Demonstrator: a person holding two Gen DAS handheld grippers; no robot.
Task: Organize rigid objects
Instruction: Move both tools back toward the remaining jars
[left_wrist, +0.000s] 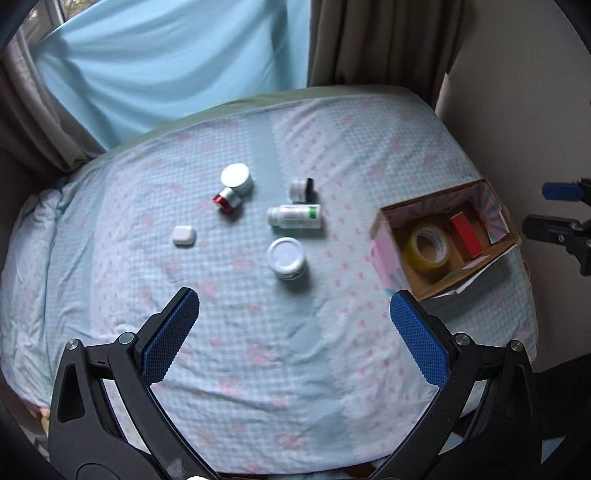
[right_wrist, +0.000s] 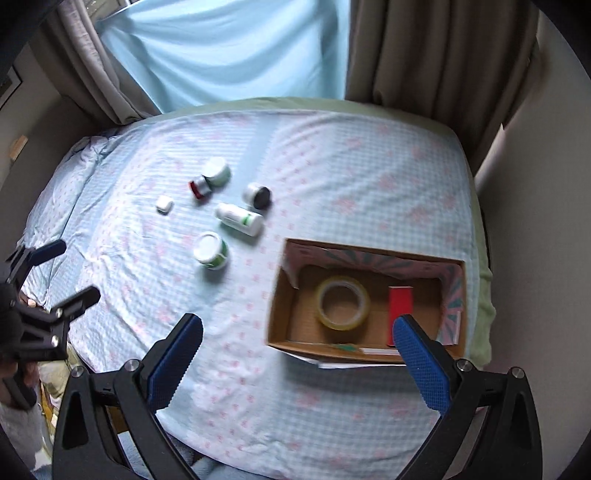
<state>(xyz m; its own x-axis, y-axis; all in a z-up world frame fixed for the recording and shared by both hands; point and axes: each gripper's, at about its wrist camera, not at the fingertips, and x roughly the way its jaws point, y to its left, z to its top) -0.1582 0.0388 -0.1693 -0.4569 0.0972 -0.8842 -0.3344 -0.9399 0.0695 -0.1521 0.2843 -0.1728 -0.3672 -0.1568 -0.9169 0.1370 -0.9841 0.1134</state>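
Observation:
A cardboard box (left_wrist: 384, 236) (right_wrist: 275, 317) sits on the bed at the right and holds a yellow tape roll (left_wrist: 426, 249) (right_wrist: 341, 302) and a red box (left_wrist: 467, 230) (right_wrist: 400, 302). Loose on the sheet lie a white-lidded jar (left_wrist: 286, 257) (right_wrist: 211, 250), a white bottle on its side (left_wrist: 294, 216) (right_wrist: 240, 218), a small black-capped jar (left_wrist: 301, 189) (right_wrist: 257, 195), a silver-lidded jar (left_wrist: 237, 178) (right_wrist: 217, 170), a red-ended cylinder (left_wrist: 226, 200) (right_wrist: 198, 188) and a small white case (left_wrist: 184, 235) (right_wrist: 164, 203). My left gripper (left_wrist: 293, 332) is open and empty above the bed's near side. My right gripper (right_wrist: 297, 358) is open and empty in front of the box.
The bed sheet (left_wrist: 258, 350) is checked blue with pink marks. Brown curtains (left_wrist: 384, 40) and a light blue curtain (left_wrist: 166, 66) hang behind the bed. A wall (left_wrist: 524, 92) stands close on the right.

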